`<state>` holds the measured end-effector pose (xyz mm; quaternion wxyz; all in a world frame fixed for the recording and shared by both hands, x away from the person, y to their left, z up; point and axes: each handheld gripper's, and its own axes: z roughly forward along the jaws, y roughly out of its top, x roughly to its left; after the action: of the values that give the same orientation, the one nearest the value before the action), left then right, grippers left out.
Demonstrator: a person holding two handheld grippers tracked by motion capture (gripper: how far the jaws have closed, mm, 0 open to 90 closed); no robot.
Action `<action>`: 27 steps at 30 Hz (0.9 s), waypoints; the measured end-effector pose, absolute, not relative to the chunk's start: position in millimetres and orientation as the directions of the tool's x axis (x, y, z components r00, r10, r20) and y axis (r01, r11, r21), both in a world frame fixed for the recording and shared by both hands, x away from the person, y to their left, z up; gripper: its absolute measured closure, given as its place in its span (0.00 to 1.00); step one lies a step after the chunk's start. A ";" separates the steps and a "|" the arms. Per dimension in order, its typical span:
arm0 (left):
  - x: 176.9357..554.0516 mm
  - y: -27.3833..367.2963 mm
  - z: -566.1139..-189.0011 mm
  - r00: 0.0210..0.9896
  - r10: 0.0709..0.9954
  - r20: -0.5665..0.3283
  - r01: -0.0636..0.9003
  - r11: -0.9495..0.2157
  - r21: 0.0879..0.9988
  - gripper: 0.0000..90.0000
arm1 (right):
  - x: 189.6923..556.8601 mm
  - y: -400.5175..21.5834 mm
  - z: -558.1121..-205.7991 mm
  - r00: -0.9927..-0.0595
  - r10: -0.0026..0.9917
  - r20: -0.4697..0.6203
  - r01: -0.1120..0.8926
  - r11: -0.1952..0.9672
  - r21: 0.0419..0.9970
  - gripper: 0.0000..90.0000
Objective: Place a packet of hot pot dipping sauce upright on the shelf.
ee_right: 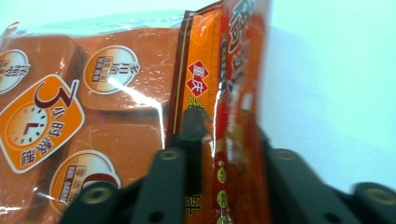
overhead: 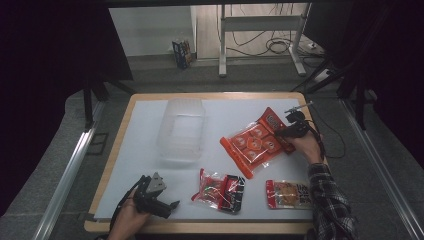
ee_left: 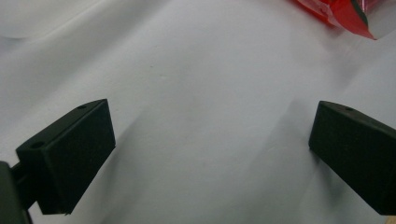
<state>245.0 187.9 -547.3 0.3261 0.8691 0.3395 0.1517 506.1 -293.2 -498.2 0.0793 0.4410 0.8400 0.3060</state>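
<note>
1. The red snack packet (overhead: 274, 125) sits at the far right of the table, its edge lying on the big orange bag (overhead: 252, 145) of round pieces. In the right gripper view we see this packet (ee_right: 236, 93) standing on edge, upright between our jaws, with the orange bag (ee_right: 84, 107) flat just beside it.
2. Our right gripper (overhead: 289, 131) has its jaws pressed onto the red packet from both sides, pinching it; the right hand (overhead: 306, 146) holds the tool from the table's right edge, a plaid sleeve (overhead: 327, 200) trailing back.
3. Nearer to us lie two more packets, well apart from the pinched one: a red-and-black one (overhead: 220, 191) at the centre front and an orange one (overhead: 289, 194) just beside the sleeve.
4. A clear plastic bin (overhead: 181, 129) stands left of the orange bag, on the white sheet (overhead: 135, 150).
5. Our left gripper (overhead: 170, 205) rests at the near left corner, jaws spread wide over bare sheet (ee_left: 205, 116), nothing between them; a red packet corner (ee_left: 345, 14) shows at the far edge.
</note>
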 end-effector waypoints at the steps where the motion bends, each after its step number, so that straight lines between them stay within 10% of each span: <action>1: 245.0 187.9 -547.3 0.723 0.689 0.042 0.491 -0.557 0.670 0.01 | 506.1 -293.2 -498.2 -0.599 0.789 0.137 0.692 0.424 0.584 0.88; 27: 244.0 187.0 -546.6 0.724 0.688 0.056 0.483 -0.564 0.670 0.01 | 479.4 -287.6 -452.1 -0.640 0.762 0.092 0.607 0.429 0.669 0.99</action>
<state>244.0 187.0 -546.6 0.3239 0.8700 0.3365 0.1577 479.4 -287.6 -452.1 0.1127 0.4087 0.8377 0.3442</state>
